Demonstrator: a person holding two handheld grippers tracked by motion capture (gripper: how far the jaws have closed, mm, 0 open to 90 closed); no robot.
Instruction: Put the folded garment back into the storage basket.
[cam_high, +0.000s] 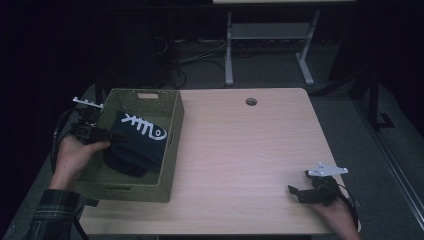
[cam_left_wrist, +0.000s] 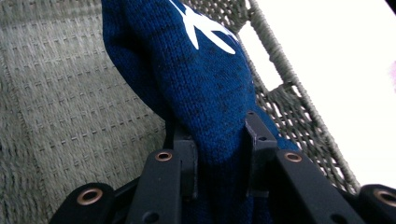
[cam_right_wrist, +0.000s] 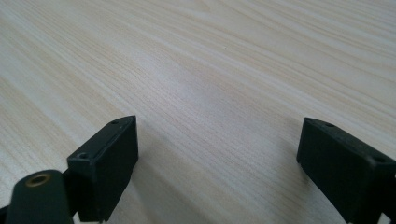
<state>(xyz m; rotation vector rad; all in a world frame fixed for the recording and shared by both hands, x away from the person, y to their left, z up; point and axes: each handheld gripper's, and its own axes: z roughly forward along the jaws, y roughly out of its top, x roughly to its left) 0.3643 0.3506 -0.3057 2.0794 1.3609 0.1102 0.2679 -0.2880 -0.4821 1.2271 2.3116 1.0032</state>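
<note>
- left tongs (cam_left_wrist: 218, 149) clamped on blue knit (cam_high: 136, 142), inside woven basket (cam_high: 172, 150)
- right tongs (cam_right_wrist: 217, 163) apart, low over bare bench (cam_high: 250, 150), near right corner

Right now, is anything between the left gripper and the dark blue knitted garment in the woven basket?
Nothing visible is. The left gripper is already shut on the dark blue knitted garment with white markings, inside the olive woven basket at the wooden table's left side.
</note>
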